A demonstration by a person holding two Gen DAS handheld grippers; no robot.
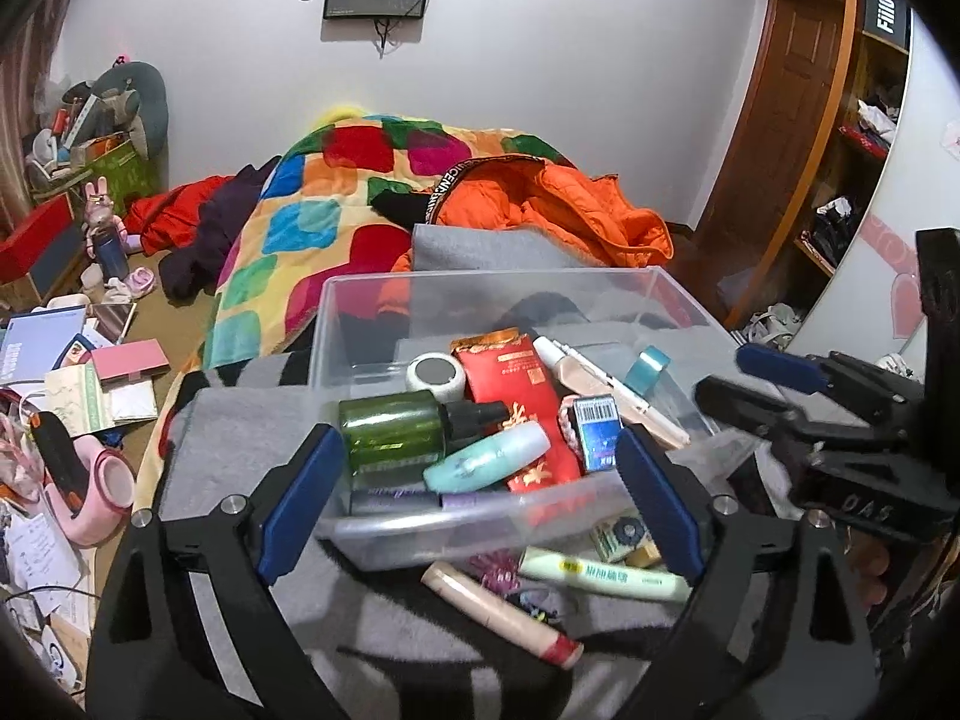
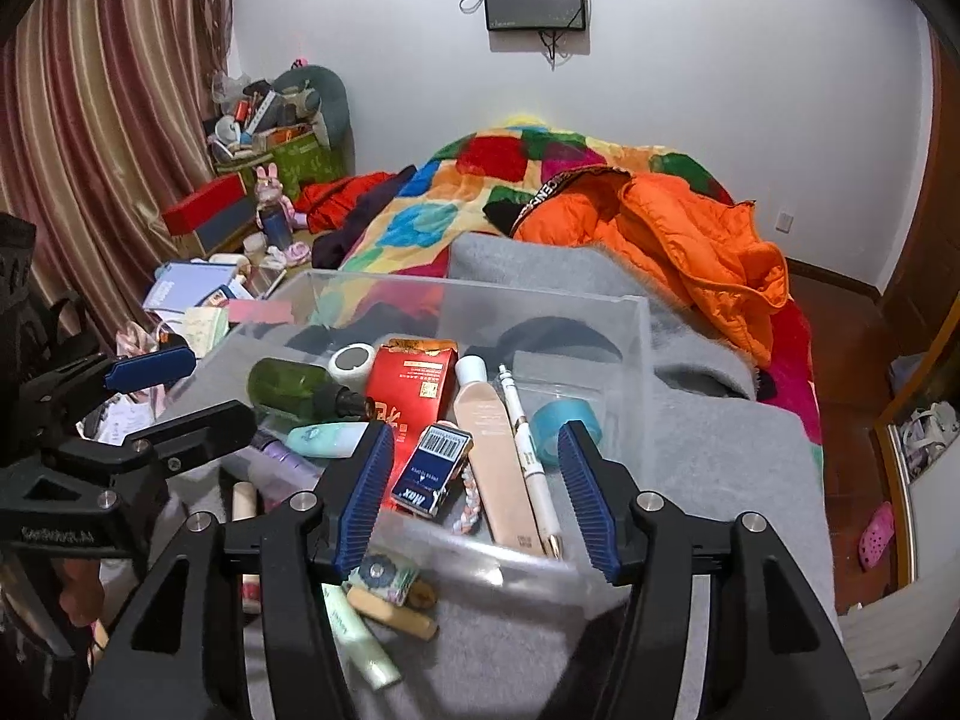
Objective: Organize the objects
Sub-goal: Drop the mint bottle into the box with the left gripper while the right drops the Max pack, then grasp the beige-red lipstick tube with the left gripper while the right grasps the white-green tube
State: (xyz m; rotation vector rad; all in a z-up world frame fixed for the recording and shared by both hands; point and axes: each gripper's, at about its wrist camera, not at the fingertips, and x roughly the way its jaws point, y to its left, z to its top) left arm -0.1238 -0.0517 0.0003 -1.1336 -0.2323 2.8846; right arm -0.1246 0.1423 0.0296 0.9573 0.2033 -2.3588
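On the grey blanket (image 1: 240,456) covering the bed, a clear plastic bin (image 1: 480,294) is sitting just ahead of both grippers, already holding a green bottle (image 1: 396,429), a teal tube (image 1: 486,465), a red packet (image 1: 510,378), a small blue box (image 1: 596,432), a beige tube (image 2: 495,468), a white pen (image 2: 528,456) and a roll of blue tape (image 1: 649,363).

The left gripper (image 1: 480,498) is hanging over the bin's near-left edge with its jaws spread wide and nothing between the pads. The right gripper (image 2: 477,492) is hovering over the near-right part of the bin with its jaws parted and grasping nothing; the blue box and beige tube are lying beneath the gap, inside the bin, untouched.

Several items are lying outside the bin on the blanket, just in front of its near wall: a pale green tube (image 1: 603,575), a beige stick with a red end (image 1: 501,615), a small printed box (image 1: 621,537) and a tangle of small pink and dark ornaments (image 1: 504,576).

The step in hand is probably the collection of these remaining items. For a clean pick, the jaws should be lowered to span the narrow width of one tube, not its length, and kept clear of the bin wall. The pale green tube is lying across the left gripper's reach and looks the easiest target. The soft blanket may give under pressure, so the approach should be slow.
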